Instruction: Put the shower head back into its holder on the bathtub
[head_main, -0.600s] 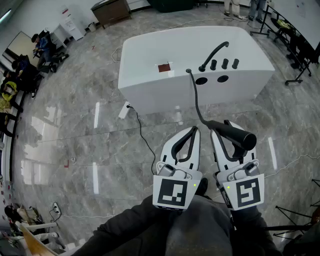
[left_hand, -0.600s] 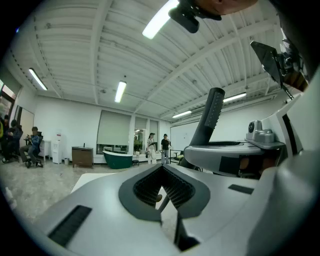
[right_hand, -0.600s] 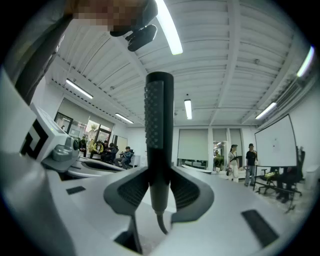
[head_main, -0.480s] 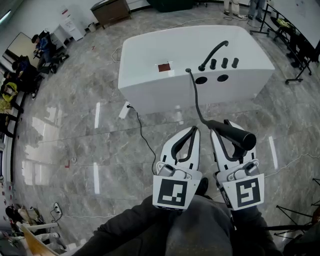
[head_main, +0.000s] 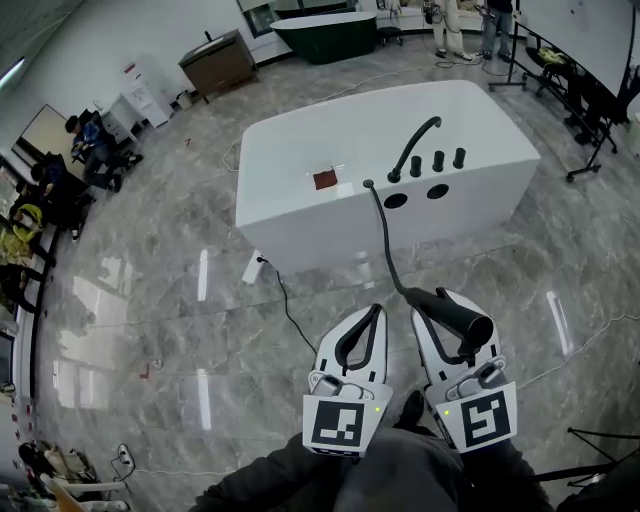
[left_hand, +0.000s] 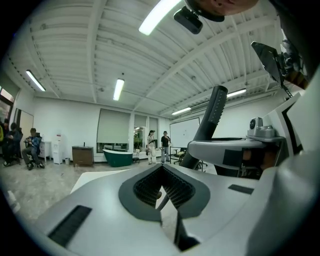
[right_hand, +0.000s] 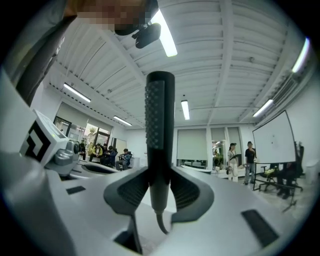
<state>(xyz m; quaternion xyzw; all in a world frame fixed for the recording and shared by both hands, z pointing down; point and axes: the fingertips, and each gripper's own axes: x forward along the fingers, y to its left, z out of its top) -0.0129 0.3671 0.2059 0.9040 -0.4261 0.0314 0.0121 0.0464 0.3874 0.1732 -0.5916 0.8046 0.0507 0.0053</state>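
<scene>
The right gripper is clamped on the shower head, its two pads pinching the lower part of the black handle; the head stands upright out of the jaws and past their tips. Seen from the head view, the shower head is held over the floor, well short of the near side of the white bathtub. Its hose runs from the handle up to the bathtub's near rim, just beside two round openings in that rim, in front of the black spout. The left gripper is off the bathtub too, just beside the right one, jaws pressed together on nothing
</scene>
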